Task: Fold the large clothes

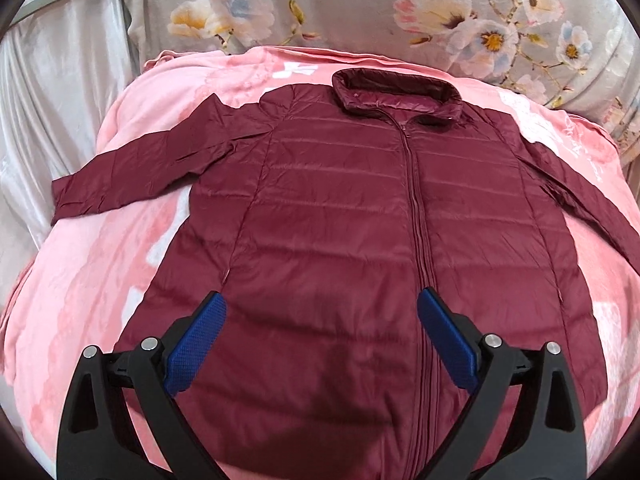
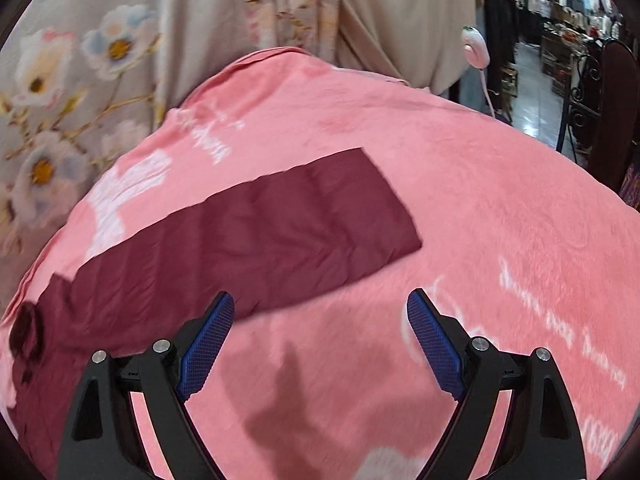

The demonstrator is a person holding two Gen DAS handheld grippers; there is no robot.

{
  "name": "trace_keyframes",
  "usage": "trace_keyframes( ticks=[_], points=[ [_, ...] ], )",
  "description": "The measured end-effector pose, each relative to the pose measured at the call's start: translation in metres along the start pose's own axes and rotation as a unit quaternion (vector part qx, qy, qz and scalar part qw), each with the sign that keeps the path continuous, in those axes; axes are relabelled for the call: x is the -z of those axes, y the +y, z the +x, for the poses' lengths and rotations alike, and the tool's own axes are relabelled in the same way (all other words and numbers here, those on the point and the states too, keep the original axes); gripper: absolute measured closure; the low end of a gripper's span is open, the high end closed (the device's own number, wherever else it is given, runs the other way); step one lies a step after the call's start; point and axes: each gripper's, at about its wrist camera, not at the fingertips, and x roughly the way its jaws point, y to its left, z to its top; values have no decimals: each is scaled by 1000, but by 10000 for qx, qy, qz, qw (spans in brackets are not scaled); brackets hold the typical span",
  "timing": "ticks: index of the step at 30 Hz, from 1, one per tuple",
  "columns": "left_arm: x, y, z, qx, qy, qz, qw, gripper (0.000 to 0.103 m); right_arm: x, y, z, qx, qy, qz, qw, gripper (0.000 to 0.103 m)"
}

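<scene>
1. A dark red padded jacket lies flat and face up on a pink blanket, zipped closed, collar at the far end and both sleeves spread out to the sides.
2. The left gripper hangs over the lower front of the jacket, jaws wide apart and holding nothing; the zip runs up just beside its right finger.
3. The right gripper hangs over the blanket with jaws wide apart and empty.
4. The jacket's sleeve lies flat ahead of it, the cuff end pointing away; the left fingertip overlaps the sleeve's near edge.
5. Flowered fabric hangs behind the blanket.
</scene>
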Motion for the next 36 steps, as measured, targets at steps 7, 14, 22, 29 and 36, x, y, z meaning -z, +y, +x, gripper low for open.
trace_keyframes(
  ticks=[7, 14, 22, 29, 36],
  points=[
    [-13, -8, 22, -77, 56, -8, 10000, 9, -12, -29, 44, 21, 184, 682, 9975, 21],
    [-17, -14, 36, -128, 146, 45, 9998, 9, -13, -27, 63, -170, 216, 806, 9964, 62],
    [-18, -17, 43, -118, 185, 78, 9997, 9, -28, 9, 52, -551, -107, 542, 9970, 98],
    [-16, -14, 44, -70, 198, 18, 9998, 9, -26, 110, -28, -1550, -732, -571, 9835, 98],
    [-20, 2, 37, 11, 111, -248, 9996, 9, 49, 263, -125, -2809, -948, -2528, 9210, 99]
  ],
)
